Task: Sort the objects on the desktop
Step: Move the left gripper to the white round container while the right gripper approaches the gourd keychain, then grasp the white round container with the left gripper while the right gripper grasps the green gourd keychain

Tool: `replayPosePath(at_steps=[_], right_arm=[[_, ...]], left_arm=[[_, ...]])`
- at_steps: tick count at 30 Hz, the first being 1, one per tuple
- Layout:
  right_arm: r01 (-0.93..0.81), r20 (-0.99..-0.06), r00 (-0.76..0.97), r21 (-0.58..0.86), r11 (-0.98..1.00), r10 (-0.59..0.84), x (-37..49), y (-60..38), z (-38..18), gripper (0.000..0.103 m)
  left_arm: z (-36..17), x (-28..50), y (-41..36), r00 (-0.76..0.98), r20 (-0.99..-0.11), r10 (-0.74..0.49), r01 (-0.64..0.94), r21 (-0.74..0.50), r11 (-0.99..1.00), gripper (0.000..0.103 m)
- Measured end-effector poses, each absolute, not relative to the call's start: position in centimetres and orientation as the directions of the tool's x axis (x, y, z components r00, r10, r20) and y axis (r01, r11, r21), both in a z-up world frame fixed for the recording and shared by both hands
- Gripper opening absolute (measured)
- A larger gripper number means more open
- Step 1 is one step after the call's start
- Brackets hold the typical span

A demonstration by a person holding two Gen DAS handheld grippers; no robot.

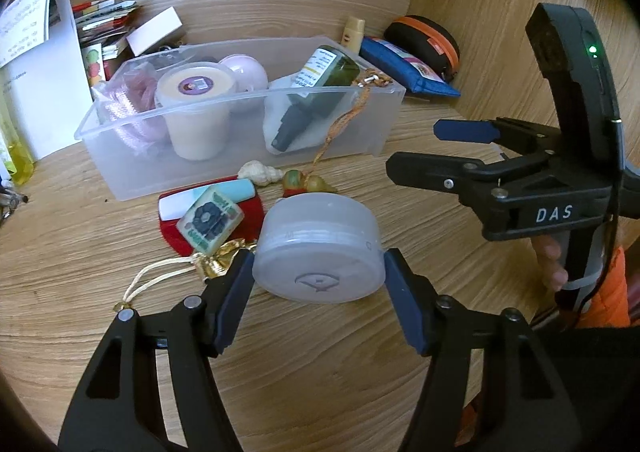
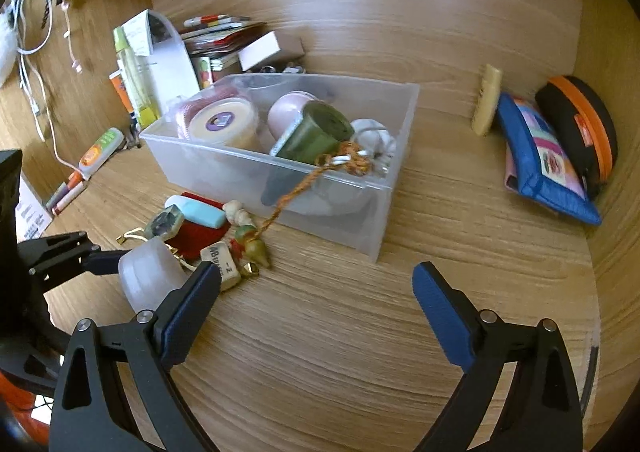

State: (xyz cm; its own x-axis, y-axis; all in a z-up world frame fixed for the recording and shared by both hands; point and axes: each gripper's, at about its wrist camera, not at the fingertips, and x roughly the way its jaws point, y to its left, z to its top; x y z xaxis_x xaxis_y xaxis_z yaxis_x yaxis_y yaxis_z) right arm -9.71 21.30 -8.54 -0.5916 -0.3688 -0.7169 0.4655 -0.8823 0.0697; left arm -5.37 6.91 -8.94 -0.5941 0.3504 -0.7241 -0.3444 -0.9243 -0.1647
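To the left of the left claw (image 1: 319, 278), a white sheet of paper (image 1: 44, 92) leans at the edge of the view, its print too small to read. Just ahead and left of the claw lies a red pouch (image 1: 248, 212) with a pale blue case (image 1: 224, 192) and a square tile with a dark flower (image 1: 210, 222) on it; most of the pouch is covered by them. A gold cord (image 1: 160, 272) runs out from under the claw's left finger.

The left claw is half closed on a frosted round jar (image 1: 320, 248), which lies on its side on the desk (image 1: 320, 364); both blue pads touch its sides. The mark on the jar's end is embossed and hard to read.

Beyond the jar stands a clear plastic bin (image 1: 248, 100). It holds a cream tub (image 1: 196, 108), a pink ball (image 1: 248, 72) half hidden behind it, and a tilted green bottle (image 1: 320, 84) whose label cannot be read. An orange braided cord (image 2: 288, 196) hangs over the bin's front wall.

The right claw (image 2: 318, 290) hovers over bare desk to the right of the jar, wide apart and holding nothing. Far to its right, a blue pouch (image 2: 536, 156) and a black case with an orange band (image 2: 580, 124) lean against the wall, partly overlapping.
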Motion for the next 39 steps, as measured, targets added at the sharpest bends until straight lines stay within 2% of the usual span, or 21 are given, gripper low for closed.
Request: replayPosePath(at_steps=[10, 16, 20, 24, 25, 31, 39], right_arm=[[0.451, -0.723, -0.576, 0.108, -0.886, -0.381, -9.9, 22.5, -8.7, 0.093], [0.487, -0.74, -0.538, 0.119, -0.865, -0.404, -10.0, 21.2, -9.4, 0.078], [0.522, -0.757, -0.503, 0.119, -0.845, -0.418, -10.2, 19.6, -10.2, 0.064], [0.544, -0.765, -0.489, 0.108, -0.832, -0.419, -10.6, 18.0, -10.5, 0.058], [0.549, -0.768, -0.484, 0.107, -0.829, -0.42, -10.8, 17.5, -10.6, 0.051], [0.538, -0.788, -0.464, 0.113, -0.835, -0.405, -12.3, 16.1, -11.5, 0.033], [0.534, -0.8, -0.46, 0.097, -0.84, -0.384, -13.0, 15.0, -11.9, 0.033]], left_arm=[[-8.9, -5.7, 5.5, -0.601, -0.697, 0.391, -0.286, -0.269, -0.919, 0.065], [-7.8, -4.5, 3.2, -0.643, -0.662, 0.384, -0.241, -0.301, -0.923, 0.064], [-7.9, -4.0, 2.2, -0.642, -0.677, 0.36, -0.223, -0.284, -0.933, 0.064], [-8.4, -3.7, 1.5, -0.625, -0.708, 0.329, -0.208, -0.255, -0.944, 0.064], [-8.5, -3.6, 1.4, -0.62, -0.714, 0.325, -0.208, -0.25, -0.946, 0.064], [-9.1, -3.1, 1.3, -0.609, -0.736, 0.297, -0.224, -0.2, -0.954, 0.064], [-9.4, -3.3, 2.0, -0.595, -0.739, 0.315, -0.256, -0.197, -0.946, 0.065]])
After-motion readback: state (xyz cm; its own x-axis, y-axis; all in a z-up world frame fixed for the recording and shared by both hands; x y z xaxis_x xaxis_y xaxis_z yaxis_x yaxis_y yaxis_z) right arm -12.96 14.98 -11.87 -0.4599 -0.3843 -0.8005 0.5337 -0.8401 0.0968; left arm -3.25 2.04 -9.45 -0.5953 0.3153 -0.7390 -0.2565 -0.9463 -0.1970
